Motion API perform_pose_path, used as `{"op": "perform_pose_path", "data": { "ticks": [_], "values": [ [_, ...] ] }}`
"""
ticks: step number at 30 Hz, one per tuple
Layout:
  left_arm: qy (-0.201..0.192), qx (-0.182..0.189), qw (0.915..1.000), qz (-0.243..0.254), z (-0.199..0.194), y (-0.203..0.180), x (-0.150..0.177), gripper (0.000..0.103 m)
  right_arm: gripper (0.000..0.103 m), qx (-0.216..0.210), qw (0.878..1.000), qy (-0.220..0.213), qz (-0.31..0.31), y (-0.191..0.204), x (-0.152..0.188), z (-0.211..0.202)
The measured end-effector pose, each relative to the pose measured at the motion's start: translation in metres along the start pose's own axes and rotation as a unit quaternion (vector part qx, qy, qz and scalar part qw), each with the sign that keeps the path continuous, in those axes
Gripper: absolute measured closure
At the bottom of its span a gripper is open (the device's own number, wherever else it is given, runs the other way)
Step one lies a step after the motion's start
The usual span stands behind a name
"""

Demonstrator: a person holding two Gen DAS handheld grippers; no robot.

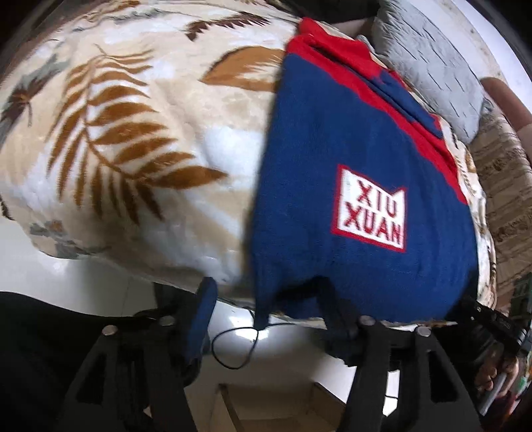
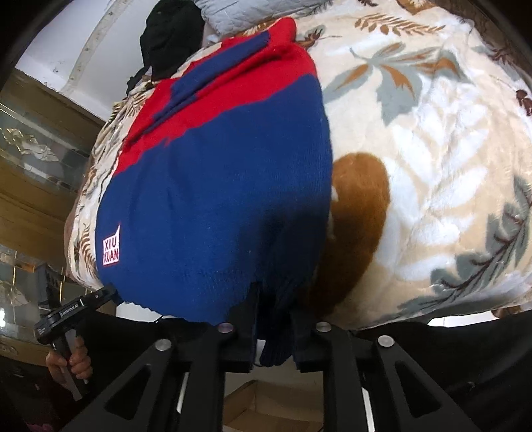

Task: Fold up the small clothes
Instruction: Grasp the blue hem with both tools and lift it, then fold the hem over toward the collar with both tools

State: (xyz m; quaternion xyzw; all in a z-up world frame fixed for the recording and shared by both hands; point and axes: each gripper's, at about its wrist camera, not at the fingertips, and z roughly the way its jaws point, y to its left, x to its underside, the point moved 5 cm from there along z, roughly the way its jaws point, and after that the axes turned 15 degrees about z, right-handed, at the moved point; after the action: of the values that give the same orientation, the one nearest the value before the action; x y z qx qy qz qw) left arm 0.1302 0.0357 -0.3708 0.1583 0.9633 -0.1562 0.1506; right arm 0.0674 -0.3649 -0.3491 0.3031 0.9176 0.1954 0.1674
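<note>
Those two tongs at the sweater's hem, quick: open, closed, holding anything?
Left tongs: open; the blue sweater hem hangs between them, not pinched.
Right tongs: closed on the sweater's hem.

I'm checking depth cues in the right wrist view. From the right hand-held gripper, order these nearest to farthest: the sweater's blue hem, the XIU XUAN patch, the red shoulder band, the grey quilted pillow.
1. Blue hem: between the right hand-held gripper's fingers, bottom centre.
2. XIU XUAN patch: lower left on the sweater.
3. Red shoulder band: upper part of the sweater.
4. Grey quilted pillow: top edge, beyond the sweater.
</note>
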Motion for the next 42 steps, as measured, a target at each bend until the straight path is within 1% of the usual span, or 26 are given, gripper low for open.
{"op": "perform_pose_path", "data": {
  "ticks": [1, 3, 4, 5, 6, 8, 9, 10, 11, 12, 15, 18, 19, 22, 27, 30, 33, 36, 37, 39, 41, 42],
  "values": [
    [0.000, 0.003, 1.0000, -0.003, 0.000, 0.001, 0.001, 0.039, 0.073, -0.001, 1.000, 0.002, -0.003, 0.002, 0.001, 0.001],
    [-0.001, 0.015, 0.9999, -0.002, 0.002, 0.000, 0.001, 0.040, 0.070, -0.002, 1.000, 0.004, -0.006, 0.004, 0.002, 0.002],
    [-0.001, 0.018, 0.9998, 0.000, 0.003, -0.001, 0.001, 0.040, 0.070, -0.005, 1.000, 0.002, -0.009, 0.005, 0.003, 0.001],
    [0.000, 0.023, 0.9997, 0.002, 0.005, -0.001, 0.001, 0.043, 0.070, -0.005, 1.000, -0.001, -0.011, 0.005, 0.003, 0.001],
    [-0.003, 0.040, 0.9992, 0.000, 0.006, -0.003, 0.001, 0.058, 0.070, -0.005, 1.000, 0.000, -0.012, 0.005, 0.003, 0.002],
    [-0.013, 0.082, 0.9965, -0.007, 0.007, -0.005, 0.001, 0.074, 0.069, -0.006, 1.000, 0.000, -0.009, 0.004, 0.002, 0.003],
    [-0.013, 0.086, 0.9961, -0.011, 0.006, -0.003, 0.001, 0.078, 0.074, -0.006, 1.000, 0.000, -0.010, 0.004, 0.002, 0.003],
    [-0.013, 0.090, 0.9958, -0.013, 0.006, -0.002, 0.001, 0.081, 0.084, -0.001, 1.000, -0.003, -0.014, 0.004, 0.002, 0.003],
    [-0.014, 0.096, 0.9951, -0.017, 0.005, 0.000, 0.001, 0.090, 0.090, 0.010, 1.000, -0.007, -0.022, 0.005, 0.003, 0.003],
    [-0.019, 0.105, 0.9941, -0.019, 0.002, 0.001, 0.001, 0.092, 0.092, 0.014, 0.999, -0.008, -0.030, 0.007, 0.003, 0.002],
    [-0.041, 0.122, 0.9916, -0.008, -0.016, -0.004, -0.007, 0.092, 0.094, -0.001, 0.999, -0.016, -0.035, 0.015, 0.002, -0.007],
    [-0.076, 0.151, 0.9856, 0.010, -0.046, -0.011, -0.021, 0.093, 0.094, -0.035, 0.998, -0.028, -0.041, 0.030, -0.006, -0.029],
    [-0.093, 0.160, 0.9826, 0.019, -0.061, -0.013, -0.030, 0.093, 0.094, -0.043, 0.998, -0.031, -0.043, 0.034, -0.009, -0.036],
    [-0.124, 0.176, 0.9759, 0.036, -0.089, -0.012, -0.054, 0.093, 0.094, -0.070, 0.996, -0.044, -0.045, 0.048, -0.023, -0.058],
    [-0.150, 0.195, 0.9687, 0.038, -0.109, -0.010, -0.090, 0.093, 0.094, -0.102, 0.992, -0.067, -0.043, 0.065, -0.054, -0.085],
    [-0.149, 0.196, 0.9687, 0.033, -0.106, -0.006, -0.113, 0.093, 0.094, -0.110, 0.990, -0.077, -0.042, 0.076, -0.072, -0.090],
    [-0.150, 0.189, 0.9698, 0.034, -0.104, -0.005, -0.143, 0.093, 0.094, -0.107, 0.989, -0.089, -0.044, 0.084, -0.098, -0.091],
    [-0.152, 0.179, 0.9714, 0.033, -0.095, -0.004, -0.191, 0.093, 0.094, -0.103, 0.989, -0.100, -0.040, 0.095, -0.134, -0.087],
    [-0.151, 0.175, 0.9723, 0.034, -0.092, -0.002, -0.202, 0.093, 0.094, -0.102, 0.989, -0.105, -0.036, 0.100, -0.151, -0.084],
    [-0.147, 0.171, 0.9738, 0.030, -0.078, -0.001, -0.239, 0.093, 0.095, -0.100, 0.988, -0.111, -0.033, 0.106, -0.177, -0.080],
    [-0.145, 0.166, 0.9751, 0.027, -0.063, 0.001, -0.269, 0.093, 0.097, -0.096, 0.988, -0.121, -0.025, 0.114, -0.210, -0.070],
    [-0.143, 0.161, 0.9763, 0.024, -0.051, 0.002, -0.290, 0.093, 0.097, -0.097, 0.987, -0.124, -0.018, 0.118, -0.228, -0.063]
  ]
}}
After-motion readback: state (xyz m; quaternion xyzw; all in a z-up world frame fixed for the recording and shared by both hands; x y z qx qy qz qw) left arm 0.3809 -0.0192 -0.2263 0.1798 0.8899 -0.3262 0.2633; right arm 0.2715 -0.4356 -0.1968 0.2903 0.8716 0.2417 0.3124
